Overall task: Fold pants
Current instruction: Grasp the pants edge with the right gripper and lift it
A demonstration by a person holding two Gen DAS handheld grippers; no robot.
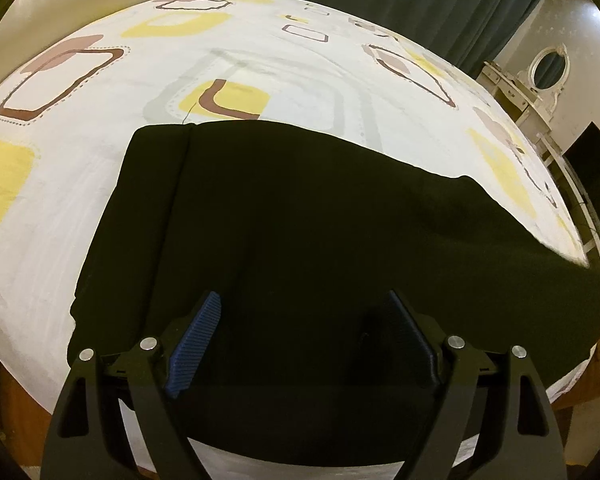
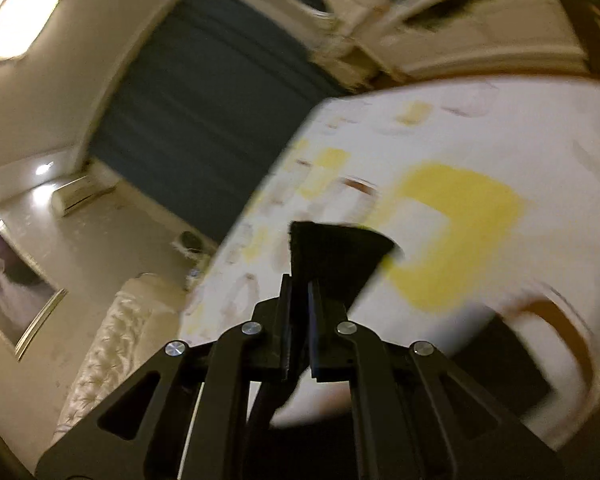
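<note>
Black pants [image 1: 284,216] lie spread on a bed with a white sheet [image 1: 100,168] patterned in yellow and brown shapes. In the left wrist view my left gripper [image 1: 304,304] hangs just above the near part of the pants, open, its blue pads [image 1: 198,340] wide apart with only flat cloth below. The right side of the pants rises off the bed toward the right edge of that view. In the blurred, tilted right wrist view my right gripper [image 2: 300,284] is shut on a corner of the black pants [image 2: 336,252], which sticks out beyond the fingertips above the sheet [image 2: 500,128].
A dark teal curtain [image 1: 400,4] hangs behind the bed. A white dresser with an oval mirror [image 1: 548,66] and a dark screen [image 1: 596,160] stand to the right. A padded headboard [image 2: 112,344], a framed picture [image 2: 8,280] and a lit ceiling lamp [image 2: 16,16] show in the right wrist view.
</note>
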